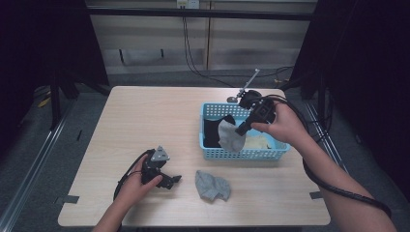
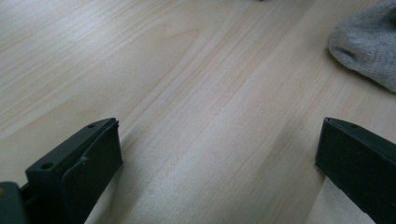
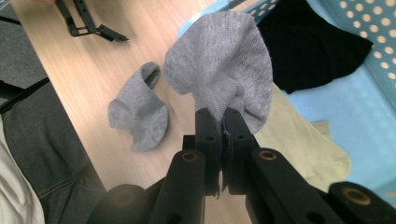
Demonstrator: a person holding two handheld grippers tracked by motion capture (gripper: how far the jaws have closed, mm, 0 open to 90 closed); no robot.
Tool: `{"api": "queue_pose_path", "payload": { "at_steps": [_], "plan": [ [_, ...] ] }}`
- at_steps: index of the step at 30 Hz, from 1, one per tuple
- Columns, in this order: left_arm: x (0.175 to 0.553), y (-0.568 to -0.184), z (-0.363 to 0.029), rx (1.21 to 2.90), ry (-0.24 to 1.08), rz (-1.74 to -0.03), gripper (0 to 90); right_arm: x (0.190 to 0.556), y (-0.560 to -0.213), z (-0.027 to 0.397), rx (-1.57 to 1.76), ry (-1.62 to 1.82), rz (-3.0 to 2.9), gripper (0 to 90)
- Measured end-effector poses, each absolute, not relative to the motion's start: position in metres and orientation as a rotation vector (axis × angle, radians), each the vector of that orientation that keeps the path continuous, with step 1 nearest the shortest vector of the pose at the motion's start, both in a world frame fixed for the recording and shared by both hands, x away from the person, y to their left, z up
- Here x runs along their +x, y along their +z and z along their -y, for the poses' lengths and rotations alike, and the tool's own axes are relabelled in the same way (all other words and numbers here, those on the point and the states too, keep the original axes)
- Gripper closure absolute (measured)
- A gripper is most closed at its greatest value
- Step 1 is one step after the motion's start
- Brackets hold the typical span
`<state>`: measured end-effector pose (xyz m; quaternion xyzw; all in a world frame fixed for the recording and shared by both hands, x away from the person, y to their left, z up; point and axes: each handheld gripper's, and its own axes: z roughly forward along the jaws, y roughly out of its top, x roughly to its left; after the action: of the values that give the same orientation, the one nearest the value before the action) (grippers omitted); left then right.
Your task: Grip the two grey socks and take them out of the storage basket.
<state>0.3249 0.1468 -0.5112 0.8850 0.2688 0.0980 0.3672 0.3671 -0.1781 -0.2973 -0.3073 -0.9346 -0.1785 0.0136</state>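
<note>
jaws of the right gripper (image 3: pixel 220 122) pinch a grey sock (image 3: pixel 224 70) over the blue basket (image 1: pixel 241 153); left gripper (image 1: pixel 170 181) gapes wide, empty, on the table (image 1: pixel 145 116). second grey sock (image 1: pixel 212 186) lies near it: soft, light, limp, so i'd grab a bunched fold.

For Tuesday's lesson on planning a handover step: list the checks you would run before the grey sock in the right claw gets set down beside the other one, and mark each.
1. Right claw pinches held grey sock firmly: ok, jaws closed on its fabric.
2. Held sock lifted free of blue basket: cannot tell, it hangs over the front wall.
3. Grey sock on table lies flat, untouched: ok.
4. Bare table beside that sock: ok.
5. Left claw open, holding nothing: ok.
6. Black garment and pale sock left in basket: ok.
</note>
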Motion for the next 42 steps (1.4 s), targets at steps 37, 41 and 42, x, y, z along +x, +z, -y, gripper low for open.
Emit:
{"api": "queue_pose_path", "payload": {
  "at_steps": [37, 41, 42],
  "plan": [
    [0.325, -0.511, -0.147, 2.274, 0.252, -0.691, 0.0, 0.333, -0.348, 0.132, -0.726, -0.510, 2.896, 86.5],
    [0.325, -0.511, -0.147, 2.272, 0.250, -0.693, 0.0, 0.331, -0.354, 0.129, -0.720, -0.505, 2.889, 86.4],
    [0.325, -0.511, -0.147, 2.273, 0.251, -0.693, 0.0, 0.330, -0.357, 0.128, -0.720, -0.500, 2.891, 86.3]
  ]
}}
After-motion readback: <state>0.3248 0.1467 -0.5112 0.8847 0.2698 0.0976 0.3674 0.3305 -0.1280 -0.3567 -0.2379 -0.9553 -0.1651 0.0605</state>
